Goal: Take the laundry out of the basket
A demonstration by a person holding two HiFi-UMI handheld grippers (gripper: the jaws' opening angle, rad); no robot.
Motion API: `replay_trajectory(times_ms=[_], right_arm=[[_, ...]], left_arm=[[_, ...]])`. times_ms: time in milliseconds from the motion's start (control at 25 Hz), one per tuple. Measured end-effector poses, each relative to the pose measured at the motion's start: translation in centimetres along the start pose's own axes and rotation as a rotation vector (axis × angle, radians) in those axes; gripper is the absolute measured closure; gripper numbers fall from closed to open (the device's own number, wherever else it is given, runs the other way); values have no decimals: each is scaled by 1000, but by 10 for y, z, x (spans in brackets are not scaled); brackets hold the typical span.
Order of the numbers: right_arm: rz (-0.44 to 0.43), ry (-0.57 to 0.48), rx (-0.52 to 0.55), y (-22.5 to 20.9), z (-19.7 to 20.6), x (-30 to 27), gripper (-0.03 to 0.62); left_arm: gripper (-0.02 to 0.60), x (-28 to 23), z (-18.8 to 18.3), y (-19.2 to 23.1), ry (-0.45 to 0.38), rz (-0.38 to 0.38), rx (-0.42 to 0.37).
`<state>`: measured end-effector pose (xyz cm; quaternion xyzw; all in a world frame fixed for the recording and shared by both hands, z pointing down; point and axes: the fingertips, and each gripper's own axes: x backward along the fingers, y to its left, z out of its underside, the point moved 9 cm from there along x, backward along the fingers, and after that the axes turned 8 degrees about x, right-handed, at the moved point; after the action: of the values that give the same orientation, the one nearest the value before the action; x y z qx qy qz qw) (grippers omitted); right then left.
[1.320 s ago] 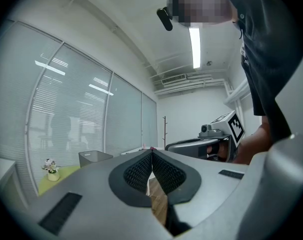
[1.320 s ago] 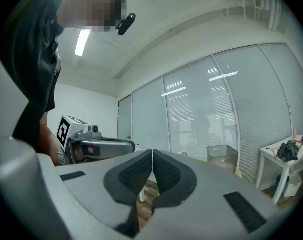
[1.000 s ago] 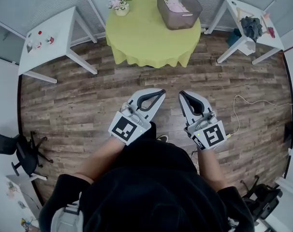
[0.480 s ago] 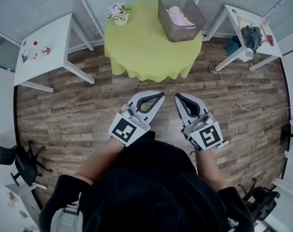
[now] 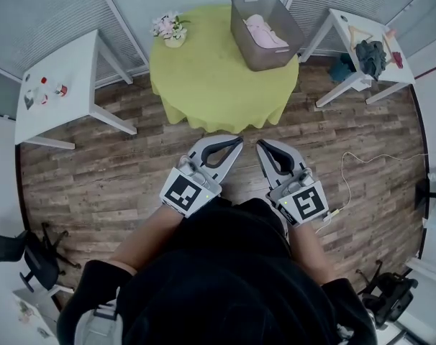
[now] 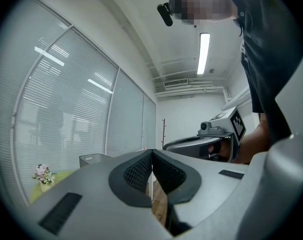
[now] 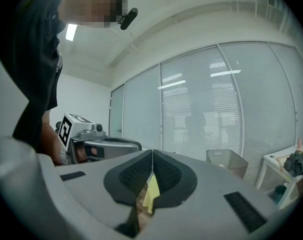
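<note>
A grey plastic basket (image 5: 265,21) stands on the far right part of a round table with a yellow-green cloth (image 5: 218,70). Pink laundry (image 5: 263,31) lies inside the basket. In the head view my left gripper (image 5: 237,141) and my right gripper (image 5: 260,146) are held side by side over the wooden floor, short of the table's near edge. Both are shut with nothing between the jaws. The left gripper view shows the basket (image 6: 94,160) small and far off; in the right gripper view the basket (image 7: 226,162) stands to the right of the shut jaws.
A small pot of flowers (image 5: 167,29) sits on the round table's left side. A white table (image 5: 56,85) stands at the left, another white table (image 5: 362,45) with dark cloth at the right. A cable (image 5: 362,165) lies on the floor at the right. Office chairs stand at the lower corners.
Both grippers and the person have moved closer to the round table; the table and basket now sit lower and nearer in the head view. Both jaws stay shut.
</note>
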<state>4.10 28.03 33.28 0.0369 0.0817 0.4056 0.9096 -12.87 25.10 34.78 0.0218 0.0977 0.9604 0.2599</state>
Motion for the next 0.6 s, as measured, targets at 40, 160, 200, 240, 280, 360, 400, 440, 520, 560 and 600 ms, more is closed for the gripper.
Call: replay_trajectory(times_ms=[40,160,200,240,280,360,400,440,520,560,600], right_arm=[[3,6,-2,-3,1,-1,569],[7,10,2,-14,2,-5,569],[8,8,2,-19,3,-6,569],[10,7,-1,-25,4,-7,569],[10,6,-3,-31,6,-8,569],[12,1,-5,-47,9,-10,569],[11,-4,-4,-55,11,-11,569],[7,-8,-3,-64,12,-13,569],[-10,-13,-1,-82,15,-19,569],[-21,-18,1,-92,15,-22,569],[-32,-23,3,-101,15,-26,569]], left_arm=[[571,-2,-1,3,-1,2,2],[571,-13,-1,12,2,6,6],[571,-17,-1,15,3,6,5],[571,-22,-1,17,5,6,3],[571,-27,-1,20,7,4,1],[571,-39,-2,24,9,-4,-2],[571,-46,-3,26,9,-9,-6],[571,-53,-4,28,9,-14,-11],[571,-67,-6,33,9,-29,-21],[571,-75,-8,36,9,-39,-24],[571,-83,-10,39,7,-48,-25]])
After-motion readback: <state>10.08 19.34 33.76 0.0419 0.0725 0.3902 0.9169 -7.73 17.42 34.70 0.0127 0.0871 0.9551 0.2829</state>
